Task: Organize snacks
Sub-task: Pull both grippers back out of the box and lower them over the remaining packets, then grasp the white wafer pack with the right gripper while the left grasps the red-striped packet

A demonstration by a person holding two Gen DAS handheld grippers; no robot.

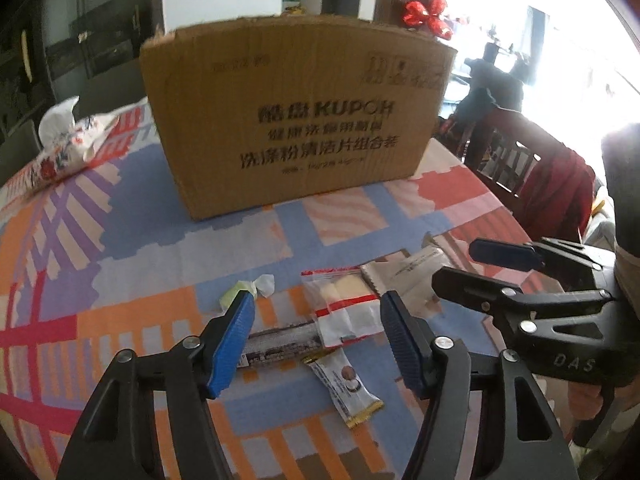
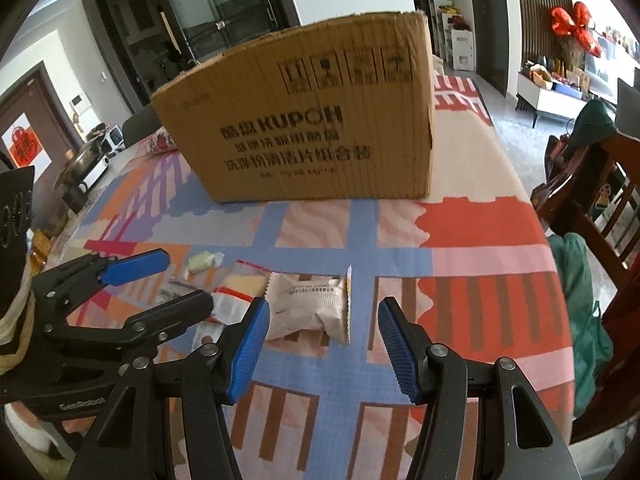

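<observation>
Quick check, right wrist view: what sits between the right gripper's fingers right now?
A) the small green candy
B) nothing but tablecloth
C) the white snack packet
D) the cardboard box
C: the white snack packet lies on the tablecloth in line between the open fingers of the right gripper, untouched by the pads; the green candy lies farther left and the cardboard box stands beyond.

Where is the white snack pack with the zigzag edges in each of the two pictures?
Left wrist view: the white snack pack lies right of centre, behind the right finger of the left claw.
Right wrist view: it lies at centre, between the open fingers of the right claw.
Shared landmark: the cardboard box stands behind it on the table.
</observation>
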